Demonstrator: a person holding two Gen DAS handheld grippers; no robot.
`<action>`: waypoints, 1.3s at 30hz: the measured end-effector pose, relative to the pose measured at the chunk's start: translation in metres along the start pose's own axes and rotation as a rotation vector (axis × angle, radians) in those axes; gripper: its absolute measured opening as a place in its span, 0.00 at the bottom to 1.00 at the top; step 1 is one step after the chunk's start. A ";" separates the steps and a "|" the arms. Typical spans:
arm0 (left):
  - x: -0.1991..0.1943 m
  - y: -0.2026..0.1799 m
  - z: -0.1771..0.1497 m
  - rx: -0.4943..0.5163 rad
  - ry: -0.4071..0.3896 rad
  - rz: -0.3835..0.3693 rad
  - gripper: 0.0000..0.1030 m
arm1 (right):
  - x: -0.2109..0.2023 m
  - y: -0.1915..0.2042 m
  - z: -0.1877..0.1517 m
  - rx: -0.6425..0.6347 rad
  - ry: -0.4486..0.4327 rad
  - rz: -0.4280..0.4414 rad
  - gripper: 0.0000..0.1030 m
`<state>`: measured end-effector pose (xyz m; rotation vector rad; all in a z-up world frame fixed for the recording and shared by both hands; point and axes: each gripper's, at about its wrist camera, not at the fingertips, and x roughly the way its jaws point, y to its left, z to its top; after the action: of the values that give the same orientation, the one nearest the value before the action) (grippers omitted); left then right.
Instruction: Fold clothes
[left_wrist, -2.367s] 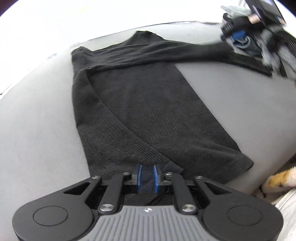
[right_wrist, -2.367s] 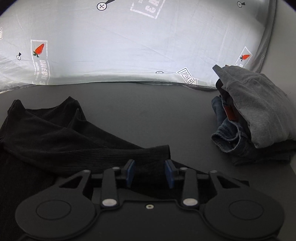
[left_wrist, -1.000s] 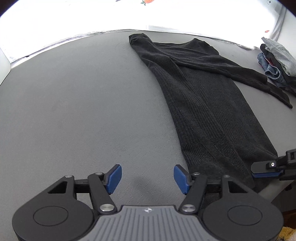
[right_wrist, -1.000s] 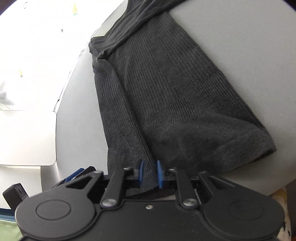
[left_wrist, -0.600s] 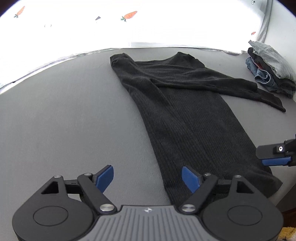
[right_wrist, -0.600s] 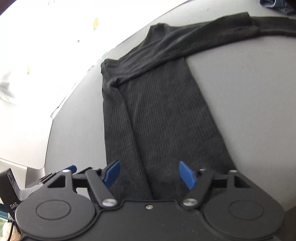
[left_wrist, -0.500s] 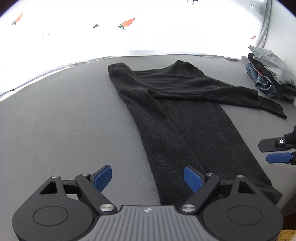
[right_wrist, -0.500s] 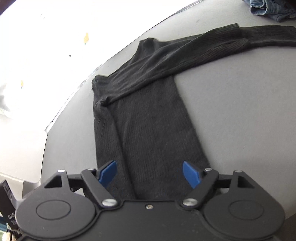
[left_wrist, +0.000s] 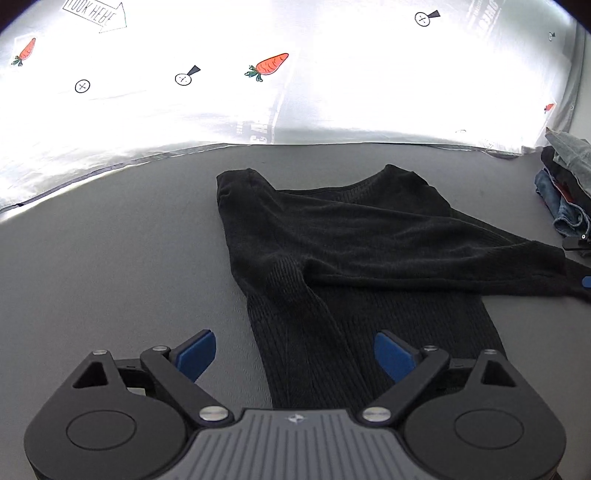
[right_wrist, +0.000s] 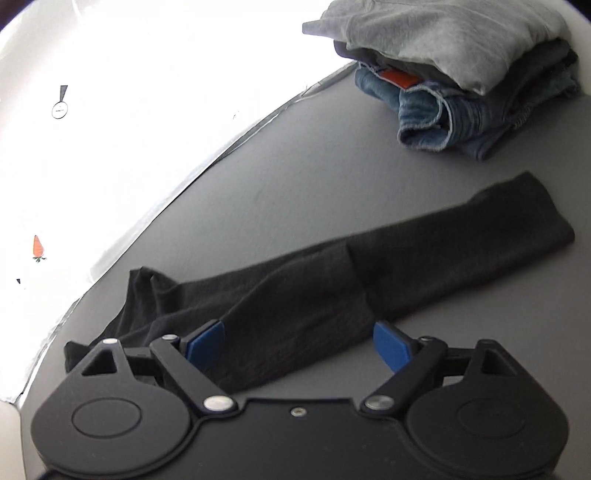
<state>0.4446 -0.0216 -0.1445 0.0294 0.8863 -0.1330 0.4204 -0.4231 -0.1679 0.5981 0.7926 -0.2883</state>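
Tongs, left (left_wrist: 293, 354) and right (right_wrist: 297, 343), both wide (empty); one black sweater (left_wrist: 369, 251).

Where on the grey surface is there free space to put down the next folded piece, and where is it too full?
The widest bare grey lies left of the black sweater, up to the white carrot-print sheet. A smaller patch lies between the sweater's outstretched sleeve and the pile of folded clothes. The far right corner, with that pile, is crowded.
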 end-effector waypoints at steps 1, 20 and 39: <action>0.008 0.001 0.007 -0.017 0.008 -0.002 0.90 | 0.010 0.000 0.008 -0.015 -0.002 -0.014 0.86; 0.054 0.015 0.050 -0.022 0.044 0.034 0.90 | 0.017 -0.012 -0.001 -0.222 0.141 -0.265 0.17; 0.088 0.025 0.093 0.033 -0.052 0.117 0.91 | 0.021 0.002 0.032 -0.126 -0.048 -0.118 0.06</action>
<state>0.5748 -0.0134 -0.1544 0.1076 0.8280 -0.0393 0.4539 -0.4414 -0.1653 0.4250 0.7949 -0.3564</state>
